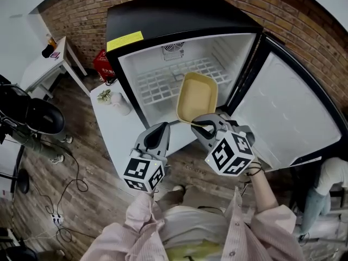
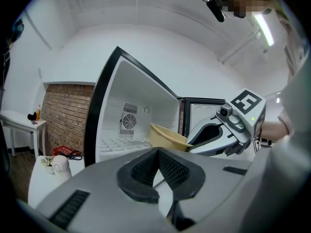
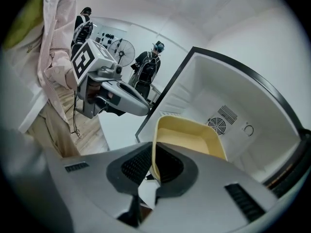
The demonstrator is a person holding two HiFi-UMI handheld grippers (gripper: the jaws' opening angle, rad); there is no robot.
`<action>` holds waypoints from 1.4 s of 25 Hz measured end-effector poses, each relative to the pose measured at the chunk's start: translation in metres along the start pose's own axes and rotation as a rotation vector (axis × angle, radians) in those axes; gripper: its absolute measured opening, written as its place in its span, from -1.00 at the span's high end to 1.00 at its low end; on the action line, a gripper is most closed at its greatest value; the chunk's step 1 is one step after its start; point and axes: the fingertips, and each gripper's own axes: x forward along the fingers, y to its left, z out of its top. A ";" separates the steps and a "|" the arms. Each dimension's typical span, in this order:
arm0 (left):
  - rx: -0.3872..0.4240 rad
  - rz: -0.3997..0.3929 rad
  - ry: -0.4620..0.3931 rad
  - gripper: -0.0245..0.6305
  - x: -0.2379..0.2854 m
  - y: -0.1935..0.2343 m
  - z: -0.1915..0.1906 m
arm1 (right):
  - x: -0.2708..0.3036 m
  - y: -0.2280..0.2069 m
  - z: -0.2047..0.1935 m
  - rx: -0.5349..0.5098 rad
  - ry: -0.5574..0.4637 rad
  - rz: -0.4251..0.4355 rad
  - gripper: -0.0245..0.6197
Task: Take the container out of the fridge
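A shallow yellow container hangs tilted in front of the open black fridge, just past its white wire shelf. My right gripper is shut on the container's near rim; in the right gripper view the rim runs between the two pads. My left gripper hovers to the left of the container, apart from it, with its jaws together and nothing in them. From the left gripper view, the left gripper points toward the fridge, with the container and the right gripper ahead on the right.
The fridge door stands wide open at the right. The fridge sits on a low white table with a small white figurine. A white desk and black equipment are at the left. A person stands behind.
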 end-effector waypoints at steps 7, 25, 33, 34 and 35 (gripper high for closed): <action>-0.001 -0.005 0.020 0.95 0.003 -0.007 -0.008 | -0.018 0.012 -0.024 0.040 0.018 -0.044 0.85; -0.022 0.033 0.086 0.95 0.003 -0.035 -0.042 | -0.025 0.056 -0.070 0.136 0.038 0.047 0.85; -0.015 0.069 0.100 0.95 0.000 -0.035 -0.050 | -0.019 0.066 -0.082 0.140 0.050 0.106 0.86; -0.015 0.073 0.101 0.95 0.000 -0.035 -0.050 | -0.019 0.066 -0.082 0.139 0.049 0.110 0.85; -0.014 0.078 0.101 0.95 -0.001 -0.034 -0.050 | -0.018 0.067 -0.082 0.138 0.047 0.113 0.85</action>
